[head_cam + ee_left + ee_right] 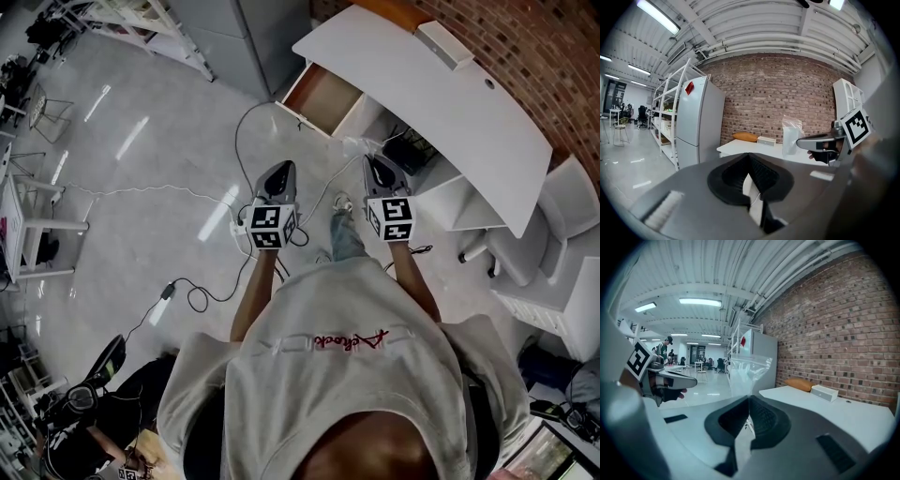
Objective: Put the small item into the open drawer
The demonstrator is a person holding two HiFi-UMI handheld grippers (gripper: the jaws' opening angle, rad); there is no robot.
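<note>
The small item is a clear plastic bag, and my right gripper is shut on its lower edge so that it stands up above the jaws. In the head view the bag hangs at the tip of the right gripper, short of the white desk. The open drawer juts out from the desk's left end and shows a bare brown bottom. My left gripper is held level beside the right one. Its jaws are shut with nothing between them. The bag also shows in the left gripper view.
A white power strip and looping cables lie on the floor under the grippers. A white box and an orange cushion sit on the desk. A grey cabinet stands left of the drawer, white shelving on the right.
</note>
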